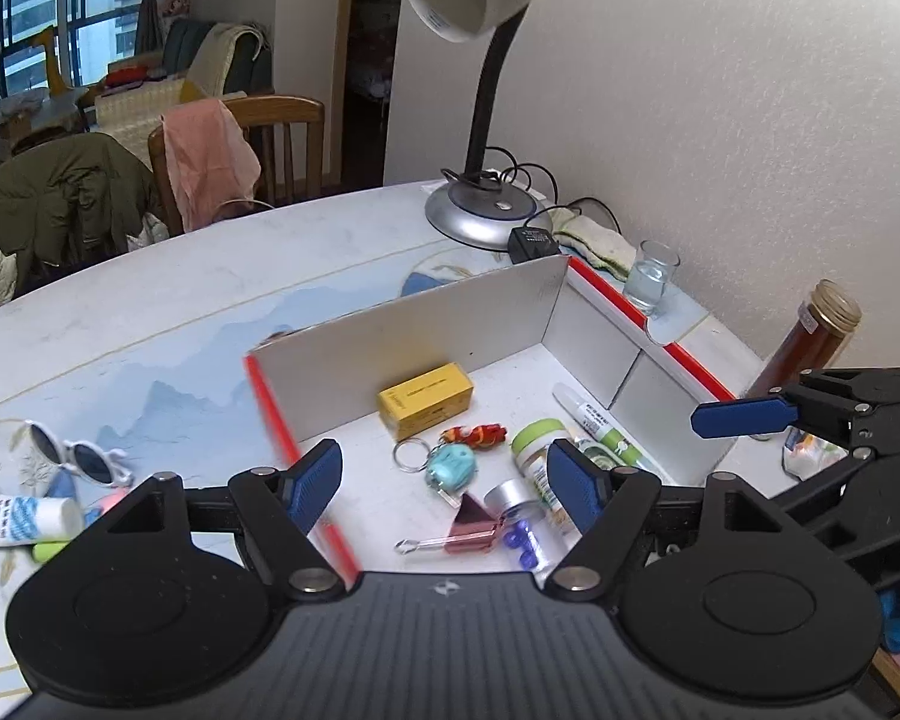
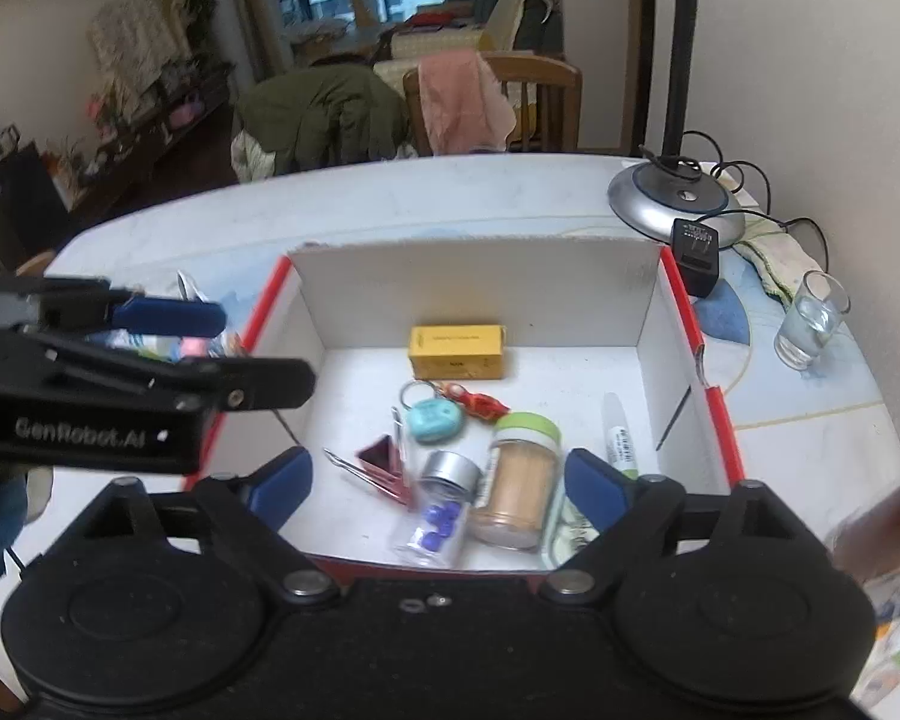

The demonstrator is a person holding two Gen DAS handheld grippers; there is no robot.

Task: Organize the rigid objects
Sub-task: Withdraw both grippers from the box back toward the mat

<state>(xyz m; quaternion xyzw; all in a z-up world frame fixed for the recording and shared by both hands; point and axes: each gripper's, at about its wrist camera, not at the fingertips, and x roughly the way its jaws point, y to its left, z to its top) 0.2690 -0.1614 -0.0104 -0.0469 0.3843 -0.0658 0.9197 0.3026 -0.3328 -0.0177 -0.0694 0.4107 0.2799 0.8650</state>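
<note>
A: Status? Both grippers are seen spread wide over the white red-edged cardboard box, nothing held: left gripper, right gripper.

B: Confirmed. Next candidates are judged to be the white-framed round sunglasses and white squeeze tube, left of the box on the counter. Tube's long axis runs left-right. Left gripper is nearer.

A: These are shown clearly in the left wrist view only; in the right they are blocked.

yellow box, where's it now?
Both wrist views: the yellow box lies inside the white carton near its back wall, just behind the teal keychain.
</note>
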